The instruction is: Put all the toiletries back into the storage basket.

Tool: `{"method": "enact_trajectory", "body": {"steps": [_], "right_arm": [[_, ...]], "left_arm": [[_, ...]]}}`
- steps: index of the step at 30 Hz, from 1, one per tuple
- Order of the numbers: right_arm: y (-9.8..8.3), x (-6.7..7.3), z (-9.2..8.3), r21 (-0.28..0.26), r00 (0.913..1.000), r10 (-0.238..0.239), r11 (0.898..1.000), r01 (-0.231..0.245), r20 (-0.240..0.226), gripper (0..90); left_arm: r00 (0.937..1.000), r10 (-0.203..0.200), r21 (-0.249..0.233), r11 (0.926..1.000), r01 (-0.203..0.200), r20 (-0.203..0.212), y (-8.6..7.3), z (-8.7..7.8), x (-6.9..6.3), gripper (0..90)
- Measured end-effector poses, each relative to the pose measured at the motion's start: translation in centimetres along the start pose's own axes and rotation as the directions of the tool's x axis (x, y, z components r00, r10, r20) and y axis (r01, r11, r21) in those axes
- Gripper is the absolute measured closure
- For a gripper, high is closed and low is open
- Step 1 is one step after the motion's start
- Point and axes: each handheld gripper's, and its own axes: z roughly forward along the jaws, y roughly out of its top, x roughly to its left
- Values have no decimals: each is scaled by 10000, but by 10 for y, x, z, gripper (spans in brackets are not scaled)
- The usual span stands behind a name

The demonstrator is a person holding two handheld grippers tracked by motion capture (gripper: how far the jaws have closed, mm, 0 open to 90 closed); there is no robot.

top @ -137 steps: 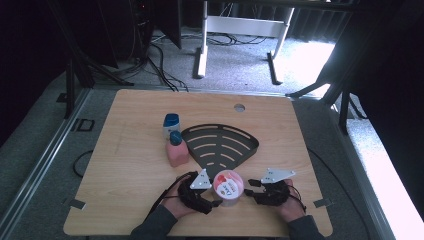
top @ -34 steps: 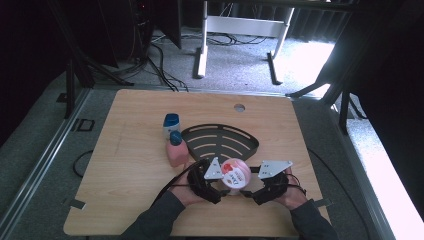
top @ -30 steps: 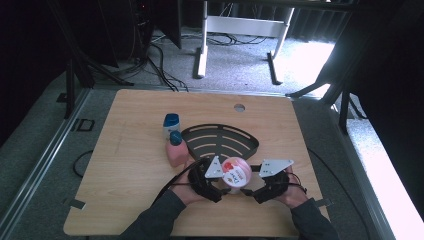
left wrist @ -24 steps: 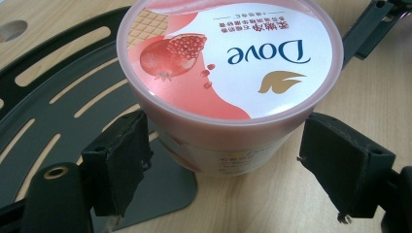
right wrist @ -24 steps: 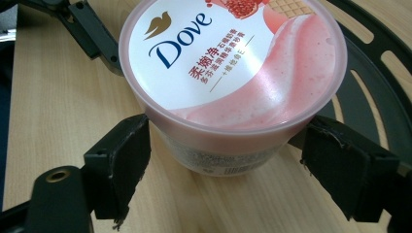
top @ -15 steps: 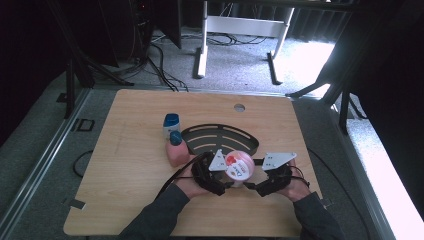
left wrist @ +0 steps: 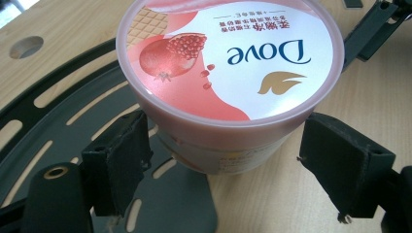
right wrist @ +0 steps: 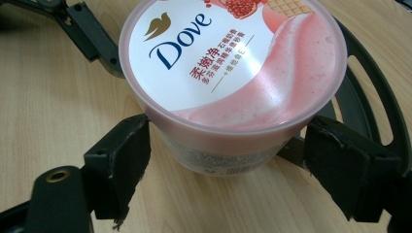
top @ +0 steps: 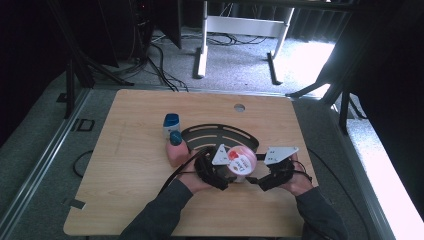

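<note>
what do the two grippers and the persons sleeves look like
Both the left gripper and the right gripper are black, each topped by a pale grey three-cornered plate, with square black padded jaws. A black cable trails from the left one. The sleeves are dark grey.

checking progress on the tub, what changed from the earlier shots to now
The Dove tub and both grippers moved from the table's near edge away from the person, to the black slotted tray; left gripper and right gripper flank it, jaws open. The pink bottle and blue-capped bottle stayed put.

Tub lid — "Dove", Chinese characters.
</note>
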Motion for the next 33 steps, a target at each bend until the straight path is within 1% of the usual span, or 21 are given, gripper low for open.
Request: {"method": "enact_trajectory", "body": {"steps": [6, 9, 18, 20, 23, 32, 33], "right_arm": [[2, -5, 0, -13, 10000, 76, 10000, -76, 31, 179], [3, -9, 0, -61, 9999, 117, 9999, -116, 84, 179], [5, -18, 0, -75, 9998, 200, 9998, -200, 81, 178], [6, -22, 1, -98, 9996, 236, 9997, -235, 139, 174], [7, -24, 1, -102, 9995, 257, 9996, -255, 162, 173], [10, -30, 0, -53, 9995, 222, 9997, -221, 224, 173], [11, -30, 0, -56, 9994, 234, 9997, -233, 239, 174]], "left_arm": [[10000, -12, -13, 10000, 12, -69, 4, 1, 4, 190], [9999, -110, -109, 9999, 109, -111, 6, 3, 8, 190], [9998, -92, -64, 9999, 91, -168, 11, 5, 14, 190], [9997, -85, -95, 9999, 83, -216, 13, 6, 17, 191], [9996, -145, -136, 9998, 141, -247, 14, 8, 19, 190], [9992, 31, -111, 9999, -35, -399, 19, 7, 23, 190], [9991, -37, -180, 9998, 30, -411, 19, 7, 23, 191]]}}
